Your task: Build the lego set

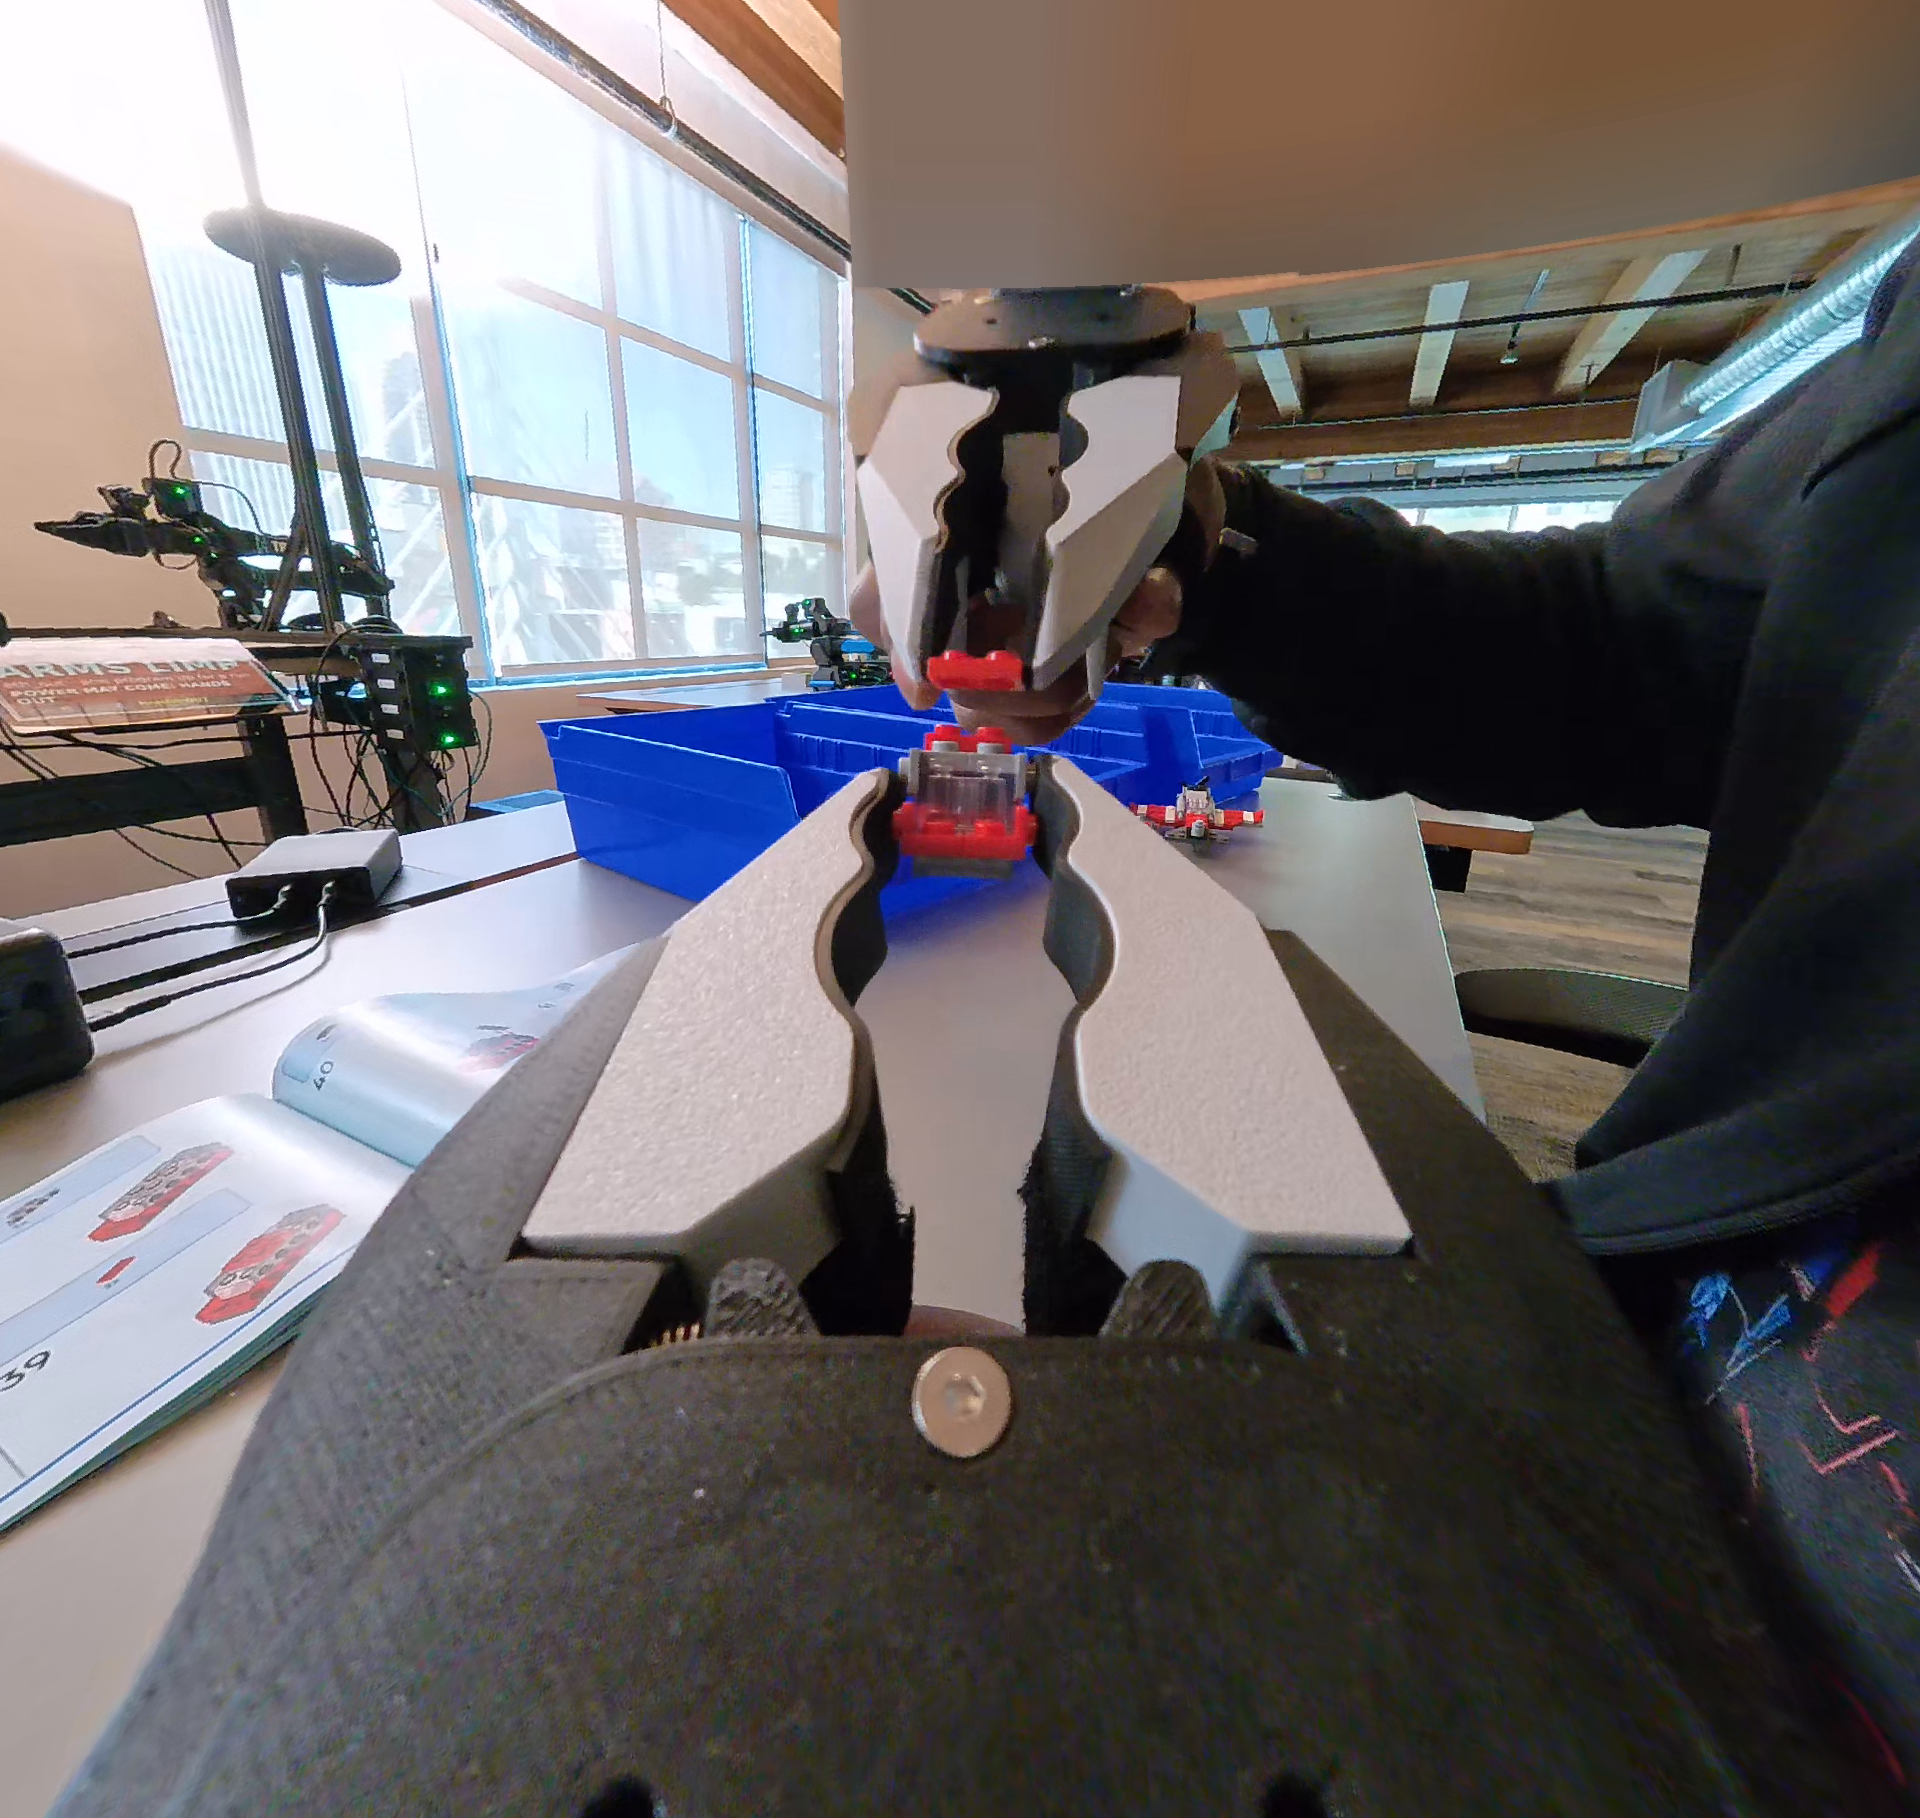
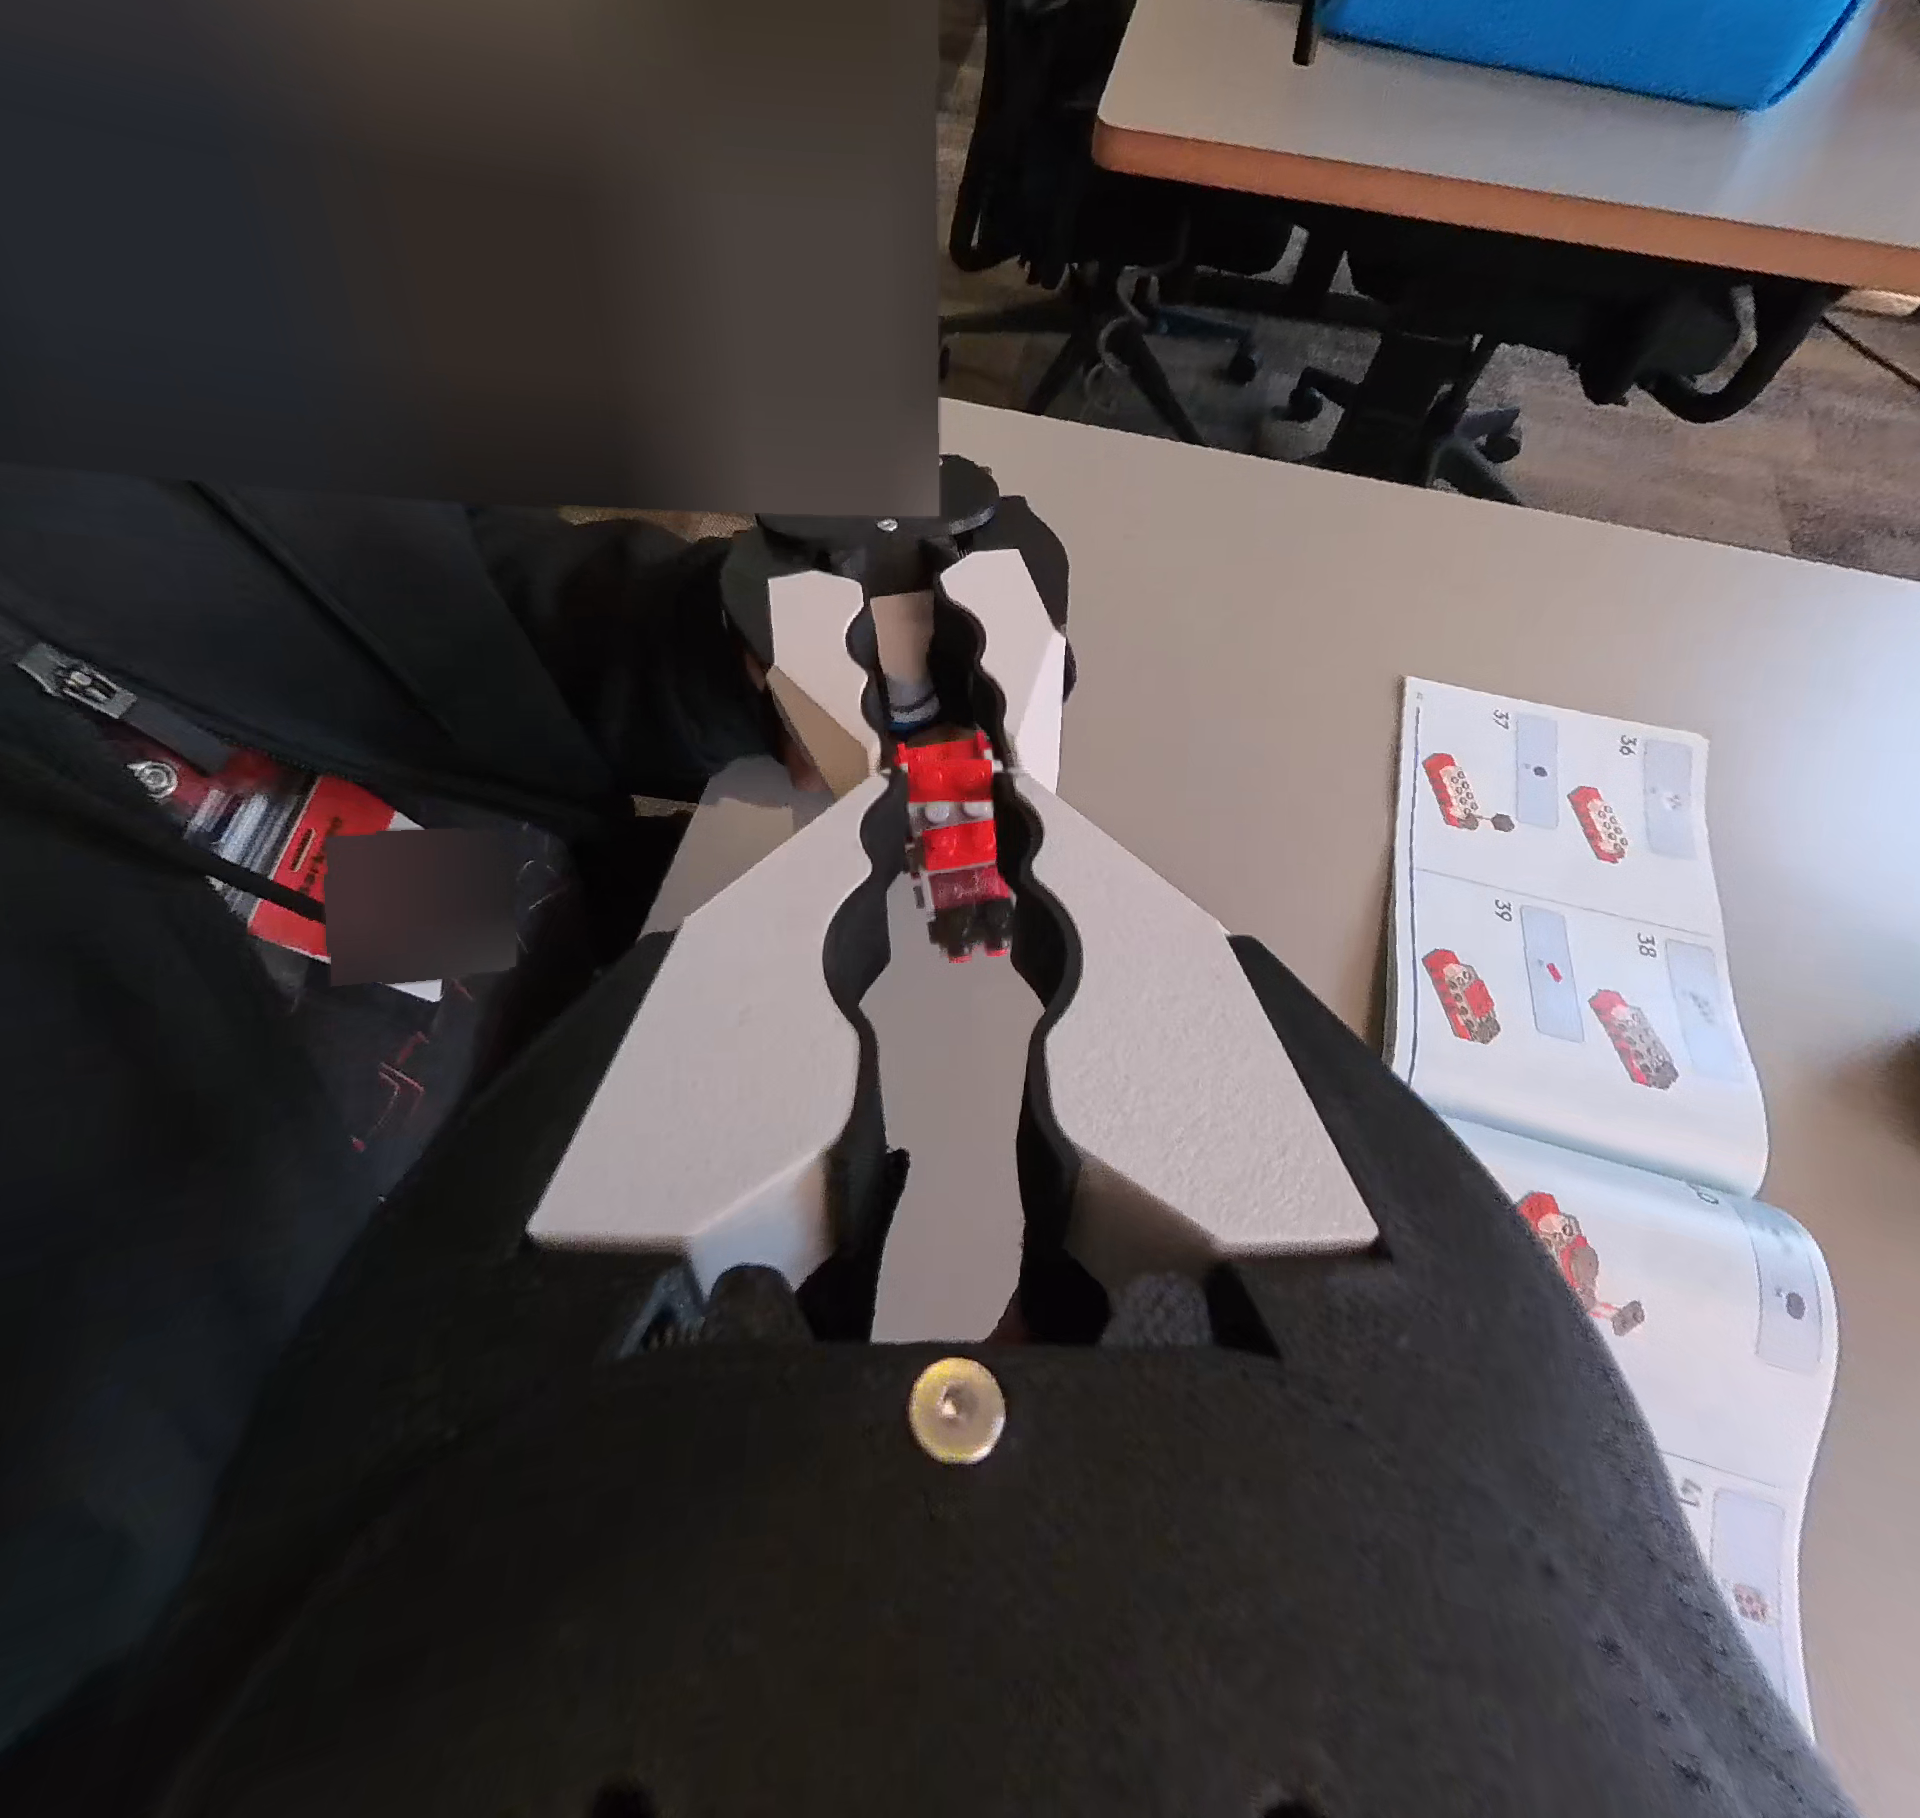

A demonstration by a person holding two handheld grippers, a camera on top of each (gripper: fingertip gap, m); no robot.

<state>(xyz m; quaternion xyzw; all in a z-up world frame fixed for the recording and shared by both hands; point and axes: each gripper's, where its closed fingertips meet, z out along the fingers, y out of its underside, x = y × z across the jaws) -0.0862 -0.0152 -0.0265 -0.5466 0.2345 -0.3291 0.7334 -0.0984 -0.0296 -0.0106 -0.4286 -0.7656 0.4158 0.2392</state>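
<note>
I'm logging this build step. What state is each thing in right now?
Left gripper: shut on the red lego model.
Red lego model: held off the table, part-built.
Right gripper: shut on the small red plate.
Small red plate: just above the model, not yet pressed on.
Instruction booklet: open, flat on the table.
Small red plane: resting on the table beside the blue bin.

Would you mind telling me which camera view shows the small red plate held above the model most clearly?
The left wrist view: the small red plate sits pinched at the right hand-held gripper tips, just above the red model. In the right wrist view the plate merges with the red model beneath, so its outline is unclear.
</note>
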